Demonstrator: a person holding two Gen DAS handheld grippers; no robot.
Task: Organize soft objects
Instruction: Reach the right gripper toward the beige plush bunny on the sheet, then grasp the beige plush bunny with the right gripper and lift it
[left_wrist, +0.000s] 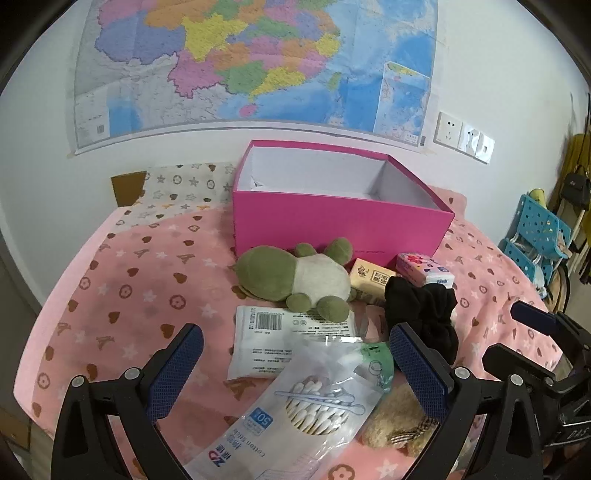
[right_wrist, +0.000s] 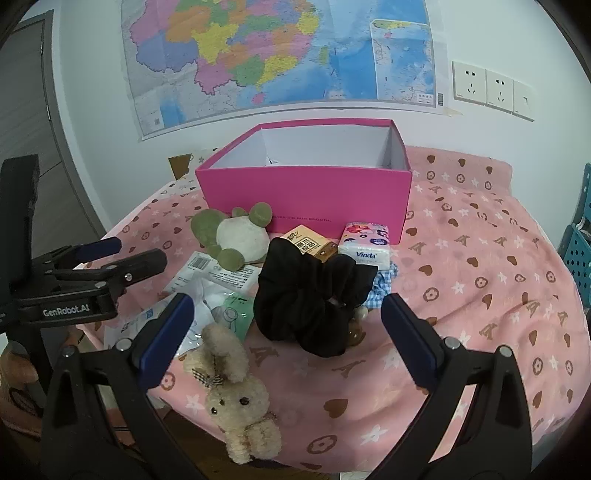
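An open pink box (left_wrist: 332, 225) (right_wrist: 306, 192) with a white inside stands at the back of the pink patterned cloth. In front of it lie a green and white plush (left_wrist: 295, 277) (right_wrist: 236, 236), a black scrunchie (left_wrist: 424, 310) (right_wrist: 314, 299), a Vinda tissue pack (left_wrist: 424, 269) (right_wrist: 365, 243), an orange pack (left_wrist: 371, 275) (right_wrist: 306, 240), a bag of cotton swabs (left_wrist: 306, 398) and a beige plush rabbit (right_wrist: 236, 391) (left_wrist: 399, 417). My left gripper (left_wrist: 295, 354) is open above the cotton swab bag. My right gripper (right_wrist: 288, 325) is open, just short of the scrunchie, holding nothing.
A white flat packet (left_wrist: 280, 339) (right_wrist: 218, 273) lies under the plush. A blue checked cloth (right_wrist: 380, 288) peeks out behind the scrunchie. A map (left_wrist: 255, 62) and wall sockets (right_wrist: 491, 88) are on the wall. Blue perforated crates (left_wrist: 535, 236) stand at the right. The cloth's front edge (right_wrist: 332, 465) is close.
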